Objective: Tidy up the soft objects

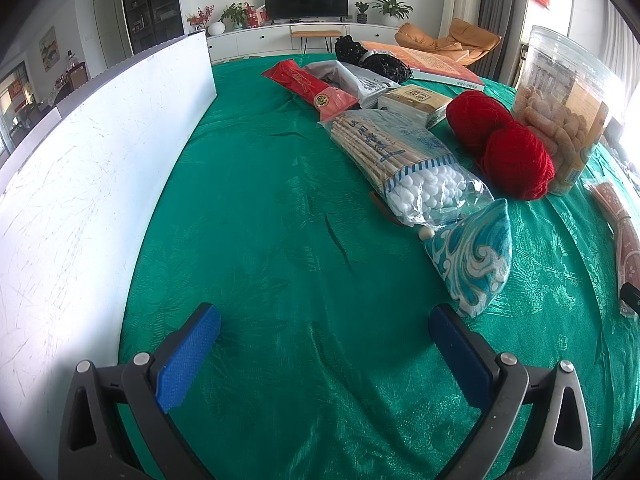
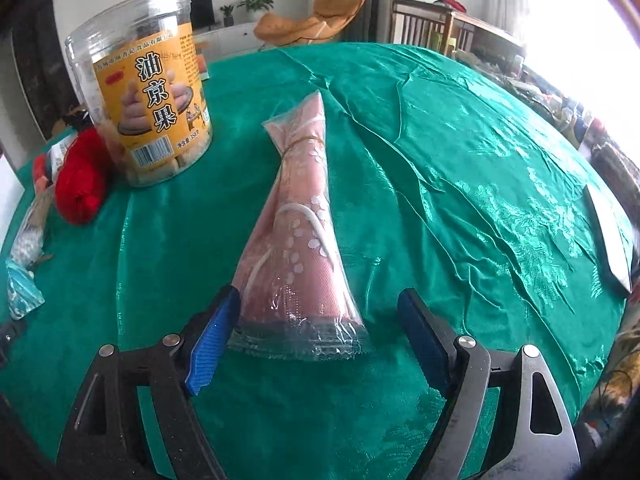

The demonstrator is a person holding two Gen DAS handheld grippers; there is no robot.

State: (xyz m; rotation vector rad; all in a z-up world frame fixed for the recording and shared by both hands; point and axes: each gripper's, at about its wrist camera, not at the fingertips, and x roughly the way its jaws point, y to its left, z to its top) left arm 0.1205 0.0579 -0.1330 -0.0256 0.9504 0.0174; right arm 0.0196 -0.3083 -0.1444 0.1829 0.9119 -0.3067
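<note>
Green damask cloth with a glossy woven leaf pattern point(image 2: 460, 168) covers the whole table, creased into long ridges. On it lies the pink floral fabric roll sealed in a clear crinkly plastic sleeve point(image 2: 298, 232), cone-shaped, narrow at the far end and cinched by a thin band, broad at the near end. That broad end sits between the ribbed blue pads of the right gripper point(image 2: 320, 320), whose jaws stand wide: the left pad is just beside or brushing the sleeve, the right pad well clear, so nothing is gripped.

The left gripper point(image 1: 324, 344) hangs spread wide over bare cloth, empty. Near its right finger lies a small teal-and-white wave-patterned fabric pouch point(image 1: 472, 256), plump and soft. Beyond it rest a clear plastic bag of cotton swabs on wooden sticks point(image 1: 404, 160), two fuzzy red yarn balls point(image 1: 500, 144) touching each other, and a tall clear plastic jar of fried biscuits with an orange label point(image 2: 148, 92). A scratched white board point(image 1: 88, 184) stands upright along the left edge.
</note>
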